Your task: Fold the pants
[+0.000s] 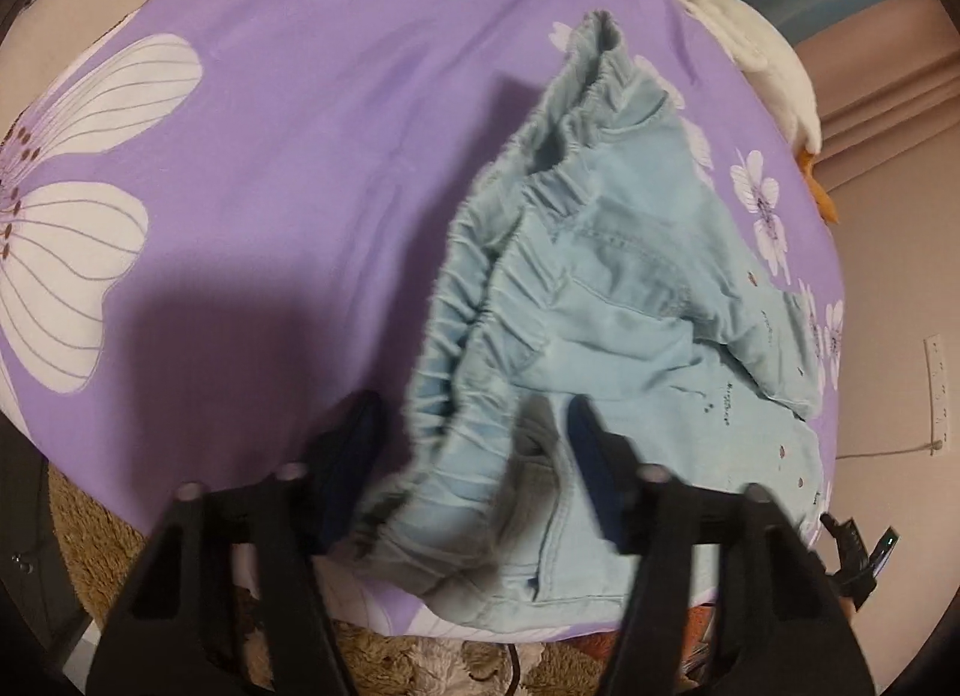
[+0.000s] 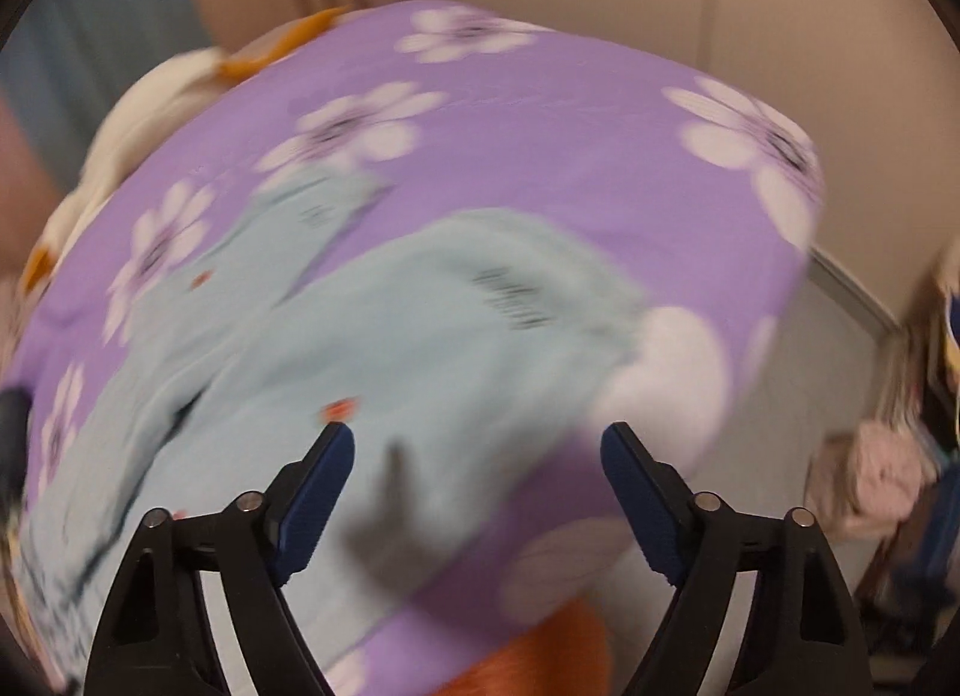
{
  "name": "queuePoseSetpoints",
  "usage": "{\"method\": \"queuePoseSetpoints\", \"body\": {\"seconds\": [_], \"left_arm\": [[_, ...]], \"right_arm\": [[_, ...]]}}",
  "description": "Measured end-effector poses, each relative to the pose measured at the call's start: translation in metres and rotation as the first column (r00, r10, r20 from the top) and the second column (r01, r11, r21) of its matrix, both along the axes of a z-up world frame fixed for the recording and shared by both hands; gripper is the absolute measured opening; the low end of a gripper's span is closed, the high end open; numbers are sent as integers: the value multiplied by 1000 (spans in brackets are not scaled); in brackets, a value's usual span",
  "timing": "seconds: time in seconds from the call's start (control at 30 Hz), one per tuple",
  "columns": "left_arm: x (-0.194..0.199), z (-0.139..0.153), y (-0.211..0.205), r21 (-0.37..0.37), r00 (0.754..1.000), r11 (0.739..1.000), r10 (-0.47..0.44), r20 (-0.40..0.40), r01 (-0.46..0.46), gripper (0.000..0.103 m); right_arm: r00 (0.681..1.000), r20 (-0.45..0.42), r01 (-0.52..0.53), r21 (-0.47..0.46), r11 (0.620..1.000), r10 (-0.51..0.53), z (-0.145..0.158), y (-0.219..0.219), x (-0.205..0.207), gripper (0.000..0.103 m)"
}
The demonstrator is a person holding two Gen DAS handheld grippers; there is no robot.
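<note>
Pants [image 1: 606, 300] of soft, pale blue denim lie crumpled on a purple flowered bedsheet [image 1: 312, 114], gathered elastic waistband bunched up. The left gripper [image 1: 474, 438] straddles that waistband with its jaws half parted, apparently to pinch it. The right gripper [image 2: 477, 456] hangs wide open above a blurred leg, holding nothing.

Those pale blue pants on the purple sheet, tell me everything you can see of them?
The pants are pale blue, of soft denim-like cloth, with a gathered elastic waistband, stitched seams, and small dark and reddish marks printed on them. They lie crumpled and unfolded on the purple flowered bedsheet, waistband gaping open. The left tongs straddle the waistband's near edge, not yet clamped. In the blurred right view the legs spread across the sheet, with the right tongs open above them.
</note>
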State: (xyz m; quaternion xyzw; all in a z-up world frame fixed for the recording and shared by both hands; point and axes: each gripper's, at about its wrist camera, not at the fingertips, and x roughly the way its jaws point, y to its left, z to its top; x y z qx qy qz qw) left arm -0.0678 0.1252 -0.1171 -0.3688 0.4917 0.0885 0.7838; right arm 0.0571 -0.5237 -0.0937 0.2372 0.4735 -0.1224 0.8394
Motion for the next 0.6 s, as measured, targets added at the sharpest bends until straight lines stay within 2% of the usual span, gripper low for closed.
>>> {"method": "queuePoseSetpoints", "body": {"seconds": [0.03, 0.07, 0.13, 0.17, 0.27, 0.3, 0.33, 0.4, 0.43, 0.53, 0.57, 0.6], "left_arm": [[-2, -1, 2, -16, 1000, 1000, 13, 1, -13, 42], [-4, -2, 3, -42, 1000, 999, 20, 5, -20, 32], [-4, -6, 3, -131, 999, 991, 39, 22, -36, 27], [-5, -5, 3, -126, 999, 991, 50, 21, -47, 25], [-3, 8, -2, -27, 997, 997, 71, 17, -71, 21], [-5, 12, 2, -9, 996, 997, 80, 31, -80, 20], [-6, 19, 4, 10, 995, 996, 92, 46, -92, 19], [-12, 46, 5, 130, 992, 986, 88, 90, -100, 17], [-15, 53, 8, 144, 990, 984, 87, 109, -103, 17], [-24, 58, 27, 125, 986, 983, 124, 112, -138, 16], [-27, 55, 32, 139, 986, 980, 130, 108, -145, 16], [-30, 53, 37, 179, 985, 971, 141, 95, -156, 11]], "right_arm": [[1000, -11, 24, 14, 1000, -24, -5, -10, 0, 84], [999, -18, 41, 27, 999, -40, -9, -17, 1, 83], [997, -33, 69, 62, 996, -67, -18, -29, 4, 72], [997, -33, 76, 87, 993, -73, -23, -32, 7, 70], [995, -20, 97, 183, 978, -95, -38, -40, 17, 52], [994, -19, 108, 173, 979, -106, -39, -39, 20, 43], [994, -22, 112, 159, 981, -110, -39, -39, 23, 29], [995, -38, 96, 148, 984, -92, -30, -33, 27, 17], [997, -37, 74, 139, 988, -69, -23, -27, 27, 16], [998, 56, 3, 99, 995, -8, 4, -11, 14, 14], [998, 63, -1, 97, 995, -5, 8, -7, 11, 14], [998, 67, 0, 101, 995, -7, 11, -4, 8, 14]]}}
